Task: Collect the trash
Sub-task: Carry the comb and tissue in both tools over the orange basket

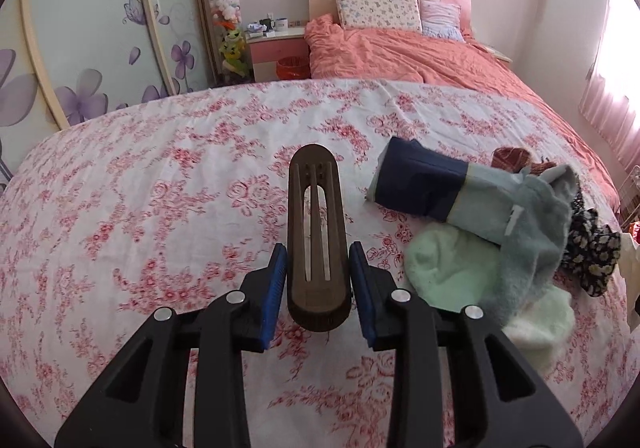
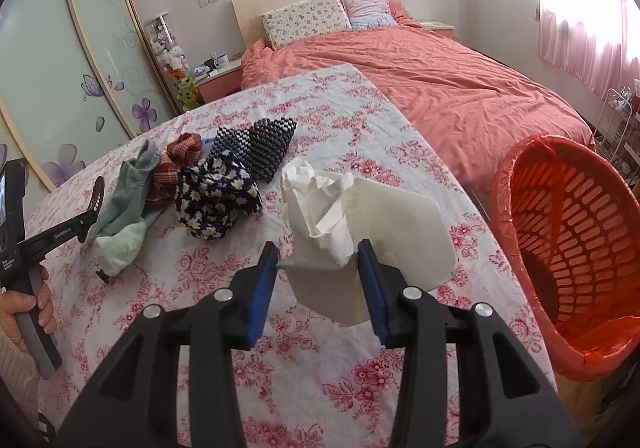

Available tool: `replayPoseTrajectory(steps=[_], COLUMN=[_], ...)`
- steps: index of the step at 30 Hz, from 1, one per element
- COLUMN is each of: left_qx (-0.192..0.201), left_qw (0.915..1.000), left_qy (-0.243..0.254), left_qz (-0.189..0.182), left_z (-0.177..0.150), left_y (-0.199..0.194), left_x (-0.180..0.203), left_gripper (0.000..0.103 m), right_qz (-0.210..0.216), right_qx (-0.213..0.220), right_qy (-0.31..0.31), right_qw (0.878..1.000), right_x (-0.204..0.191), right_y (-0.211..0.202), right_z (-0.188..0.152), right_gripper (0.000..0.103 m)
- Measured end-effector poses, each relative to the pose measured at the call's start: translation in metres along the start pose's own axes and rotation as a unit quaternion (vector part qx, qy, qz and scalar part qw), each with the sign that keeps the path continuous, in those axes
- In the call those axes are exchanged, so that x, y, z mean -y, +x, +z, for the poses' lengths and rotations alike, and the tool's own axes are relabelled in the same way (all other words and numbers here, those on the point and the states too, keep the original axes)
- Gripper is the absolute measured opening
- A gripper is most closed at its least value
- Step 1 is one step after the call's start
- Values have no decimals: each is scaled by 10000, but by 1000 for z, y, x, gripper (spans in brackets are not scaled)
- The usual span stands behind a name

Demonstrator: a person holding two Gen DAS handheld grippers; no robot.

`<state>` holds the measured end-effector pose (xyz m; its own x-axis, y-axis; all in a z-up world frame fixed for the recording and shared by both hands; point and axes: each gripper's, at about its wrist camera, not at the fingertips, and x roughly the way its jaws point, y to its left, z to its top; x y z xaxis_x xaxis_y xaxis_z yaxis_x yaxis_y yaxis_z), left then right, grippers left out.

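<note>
While the left tool was clenched on a dark brown slotted object that stood up between its blue pads, the right tool gripped a crumpled white tissue above the floral-clothed counter. A red trash basket lined with a red bag sat just beside the counter's right edge, near the right tool. On the counter lay a pile of soft things: a pale green sock, a grey-blue sock, a dark floral cloth and a black checked cloth. Behind the counter stood a bed with a salmon cover.
</note>
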<state>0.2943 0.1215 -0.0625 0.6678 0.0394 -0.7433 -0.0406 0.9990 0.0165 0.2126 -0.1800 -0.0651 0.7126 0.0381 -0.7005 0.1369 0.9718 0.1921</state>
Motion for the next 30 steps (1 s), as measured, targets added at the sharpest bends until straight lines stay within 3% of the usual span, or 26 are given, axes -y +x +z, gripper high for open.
replayPoseTrajectory(steps=[9, 15, 30], left_qx=[260, 397, 660], left_qw=[9996, 9979, 9816], left_qy=[37, 265, 965], left_qz=[-130, -445, -1508], left_z=[4, 4, -12], left_y=[-42, -73, -128], left_x=[6, 29, 128], left_gripper=[33, 33, 33], right_qz=[78, 128, -119], right_qx=[295, 538, 1040], right_qy=[-41, -4, 384], right_qw=[9995, 9985, 9938], right_x=[-2, 3, 48], right_y=[-35, -64, -120], right_z=[4, 7, 6], right_gripper=[41, 41, 41])
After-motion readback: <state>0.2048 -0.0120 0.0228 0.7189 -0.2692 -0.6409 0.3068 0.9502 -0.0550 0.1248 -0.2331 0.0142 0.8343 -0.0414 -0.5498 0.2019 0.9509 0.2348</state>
